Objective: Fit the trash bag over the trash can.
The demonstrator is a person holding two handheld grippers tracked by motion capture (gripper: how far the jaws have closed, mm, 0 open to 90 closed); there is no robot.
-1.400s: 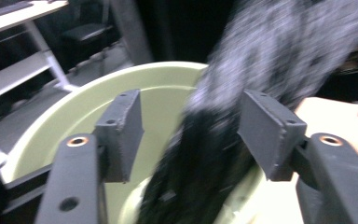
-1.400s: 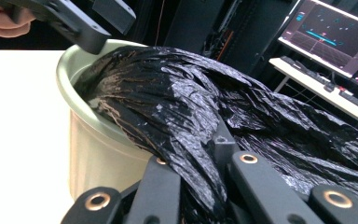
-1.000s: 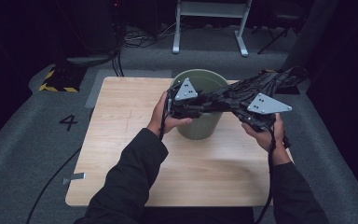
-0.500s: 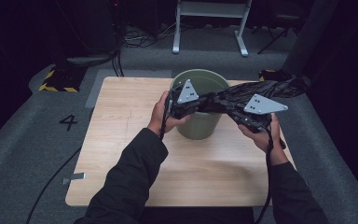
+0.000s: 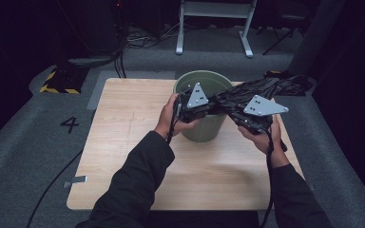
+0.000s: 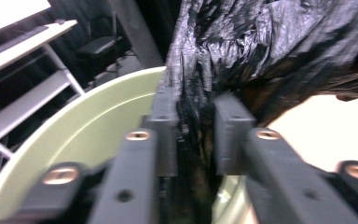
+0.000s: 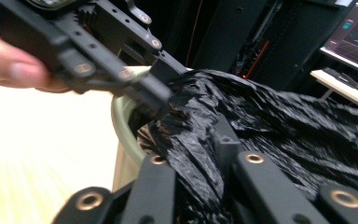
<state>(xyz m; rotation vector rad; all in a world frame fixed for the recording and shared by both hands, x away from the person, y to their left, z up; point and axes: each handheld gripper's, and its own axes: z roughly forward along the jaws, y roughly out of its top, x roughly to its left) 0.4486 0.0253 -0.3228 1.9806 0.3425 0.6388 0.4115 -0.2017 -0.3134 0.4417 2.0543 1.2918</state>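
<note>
- A black plastic bag (image 5: 261, 90) was held above a wooden table (image 5: 133, 142), stretched between 2 grippers, with its loose bulk trailing away toward 2 o'clock past the table's far right edge.
- The left gripper (image 5: 204, 108) was carried in the left hand (image 5: 171, 118) over the near rim of a pale green bucket (image 5: 204, 128), which stood on the table at roughly 12 o'clock from the person.
- In the left gripper view, the left gripper (image 6: 193, 135) was seen with a bunched fold of the bag (image 6: 270, 42) between its 2 jaws; the jaws had just been closing, and the pads were pressed onto the plastic (the fold ran down between them, over the curved bucket rim (image 6: 74, 135)).
- The right gripper (image 5: 240, 116) was held in the right hand (image 5: 266, 137) at about 3 o'clock from the bucket, just beside it.
- In the right gripper view, the right gripper (image 7: 196, 144) was seen with crumpled bag plastic (image 7: 307, 126) heaped between and over its jaws, which had just been opening slightly; the plastic was judged still pinched between them.
- The left gripper (image 7: 154, 86) was visible at 11 o'clock in that view, close to the right one, biting the same crumpled bag above the bucket rim (image 7: 121, 121).
</note>
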